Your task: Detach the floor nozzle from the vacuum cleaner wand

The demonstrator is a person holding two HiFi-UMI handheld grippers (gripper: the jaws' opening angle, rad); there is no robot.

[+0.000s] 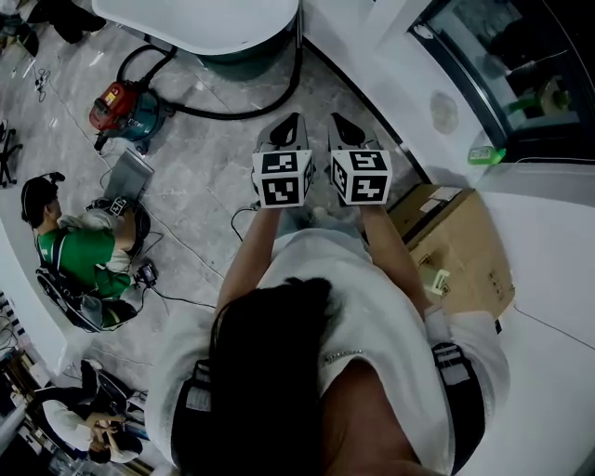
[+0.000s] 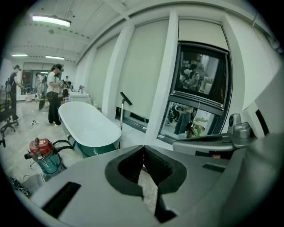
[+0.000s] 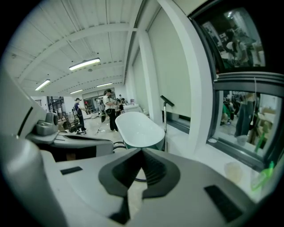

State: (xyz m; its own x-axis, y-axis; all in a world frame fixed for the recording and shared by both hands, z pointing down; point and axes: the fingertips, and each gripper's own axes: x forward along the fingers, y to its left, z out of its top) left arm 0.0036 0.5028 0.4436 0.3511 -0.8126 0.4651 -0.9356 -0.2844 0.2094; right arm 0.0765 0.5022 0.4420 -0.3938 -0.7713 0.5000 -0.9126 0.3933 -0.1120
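A red and teal canister vacuum (image 1: 125, 110) stands on the grey floor to the left, also in the left gripper view (image 2: 42, 155). Its black hose (image 1: 232, 113) curves along the foot of the white bathtub (image 1: 204, 23). No floor nozzle or wand can be made out for certain; a thin upright pole with a black angled head (image 2: 123, 113) stands beside the tub. My left gripper (image 1: 284, 125) and right gripper (image 1: 346, 125) are held side by side in the air, well apart from the vacuum. Both are shut with nothing between the pads (image 2: 143, 148) (image 3: 142, 153).
A cardboard box (image 1: 456, 242) lies on the floor at the right, by a white wall and dark window (image 1: 502, 65). A person in green (image 1: 79, 251) sits at the left among cables and gear. Other people stand far off (image 2: 54, 95).
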